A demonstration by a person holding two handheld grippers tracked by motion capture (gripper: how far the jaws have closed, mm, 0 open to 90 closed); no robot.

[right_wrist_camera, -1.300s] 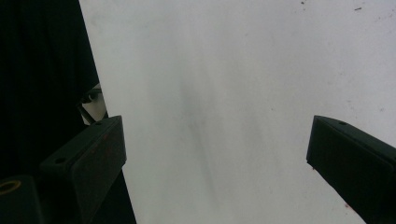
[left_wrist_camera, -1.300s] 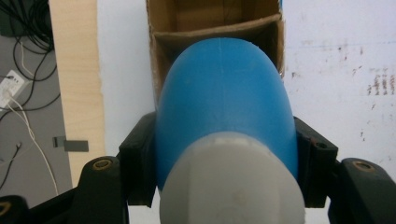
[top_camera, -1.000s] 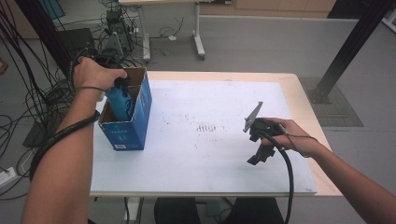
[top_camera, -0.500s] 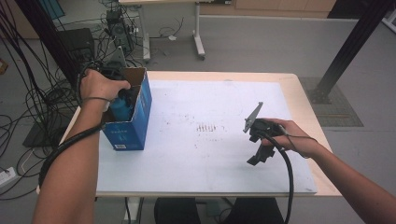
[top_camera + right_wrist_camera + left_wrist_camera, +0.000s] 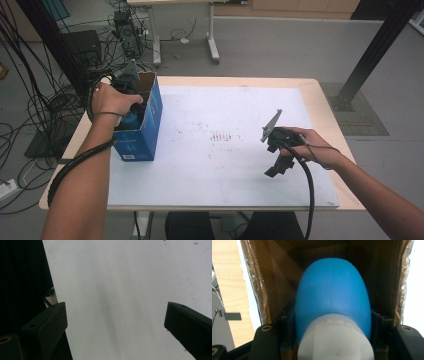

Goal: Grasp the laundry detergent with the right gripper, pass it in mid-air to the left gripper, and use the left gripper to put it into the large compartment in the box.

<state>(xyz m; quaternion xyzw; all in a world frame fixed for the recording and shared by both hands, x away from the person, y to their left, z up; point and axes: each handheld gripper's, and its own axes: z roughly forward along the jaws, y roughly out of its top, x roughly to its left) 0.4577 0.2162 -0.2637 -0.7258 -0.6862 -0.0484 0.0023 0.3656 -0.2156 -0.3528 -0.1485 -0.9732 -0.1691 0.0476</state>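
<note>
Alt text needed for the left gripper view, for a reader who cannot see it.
A smooth blue egg-shaped object with a white cap is clamped between the left gripper's two black jaws and sits inside an open brown cardboard box. Pale wooden tabletop shows beyond the box wall at the left edge.

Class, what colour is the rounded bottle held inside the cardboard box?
Blue with a white cap; clearest in the left gripper view.

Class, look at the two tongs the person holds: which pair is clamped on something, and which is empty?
The left tongs grip a blue bottle down inside the blue carton. The right tongs stand open and empty over the white sheet.
</note>
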